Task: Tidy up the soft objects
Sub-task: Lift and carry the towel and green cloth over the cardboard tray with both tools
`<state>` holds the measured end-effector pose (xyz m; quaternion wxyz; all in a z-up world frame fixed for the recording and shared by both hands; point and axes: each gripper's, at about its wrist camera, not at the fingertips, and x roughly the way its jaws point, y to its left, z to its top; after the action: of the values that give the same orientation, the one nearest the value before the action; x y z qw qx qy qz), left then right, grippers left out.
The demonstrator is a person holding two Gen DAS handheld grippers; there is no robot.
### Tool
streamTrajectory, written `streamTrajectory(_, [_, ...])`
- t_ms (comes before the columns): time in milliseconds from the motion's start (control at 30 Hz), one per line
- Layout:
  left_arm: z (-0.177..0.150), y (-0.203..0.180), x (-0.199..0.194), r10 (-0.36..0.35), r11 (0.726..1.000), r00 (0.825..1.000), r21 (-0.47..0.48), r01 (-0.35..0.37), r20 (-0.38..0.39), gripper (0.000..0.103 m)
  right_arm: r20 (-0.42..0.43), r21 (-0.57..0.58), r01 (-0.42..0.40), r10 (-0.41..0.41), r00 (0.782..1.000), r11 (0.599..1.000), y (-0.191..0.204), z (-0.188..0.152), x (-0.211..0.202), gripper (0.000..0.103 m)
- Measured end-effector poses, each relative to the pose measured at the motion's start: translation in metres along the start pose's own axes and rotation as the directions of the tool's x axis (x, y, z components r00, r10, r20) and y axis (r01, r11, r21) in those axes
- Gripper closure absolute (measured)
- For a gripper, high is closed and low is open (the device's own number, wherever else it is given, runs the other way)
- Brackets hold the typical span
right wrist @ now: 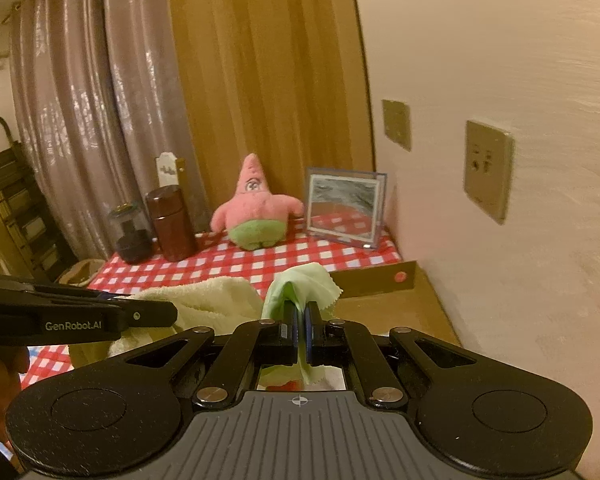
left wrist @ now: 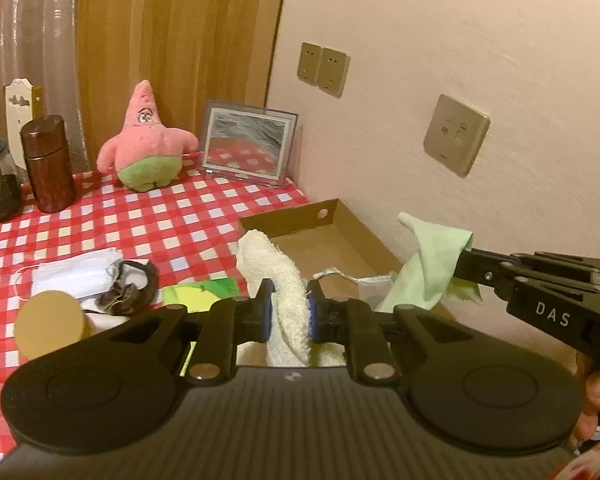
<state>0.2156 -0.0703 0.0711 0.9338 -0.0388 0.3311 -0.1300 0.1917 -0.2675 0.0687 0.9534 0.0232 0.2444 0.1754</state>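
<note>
Your left tongs (left wrist: 290, 308) are clamped on a white towel (left wrist: 274, 268). Your right tongs (right wrist: 301, 328) pinch a green cloth (right wrist: 300, 284). Both hang above the cardboard box (left wrist: 328, 236) on the worktop (left wrist: 160, 216).

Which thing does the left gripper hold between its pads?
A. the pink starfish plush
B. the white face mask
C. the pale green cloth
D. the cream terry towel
D: in the left wrist view the left gripper is shut on the cream terry towel, while the pale green cloth hangs from the right gripper, and the white face mask and pink starfish plush lie untouched on the checked tablecloth.
</note>
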Motion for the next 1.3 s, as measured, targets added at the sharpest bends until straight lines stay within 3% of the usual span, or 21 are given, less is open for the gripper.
streamTrajectory(567, [0.024, -0.047, 0.051, -0.051, 0.998, 0.998, 0.038, 0.052, -0.028, 0.088, 0.012, -0.001, 0.083, -0.083, 0.996, 0.997, -0.051, 0.01, 0.01, 0.099])
streamTrajectory(1300, [0.026, -0.039, 0.137, -0.063, 0.997, 0.992, 0.047, 0.068, -0.106, 0.088, -0.089, -0.02, 0.126, -0.128, 0.988, 0.992, -0.079, -0.006, 0.088, 0.099])
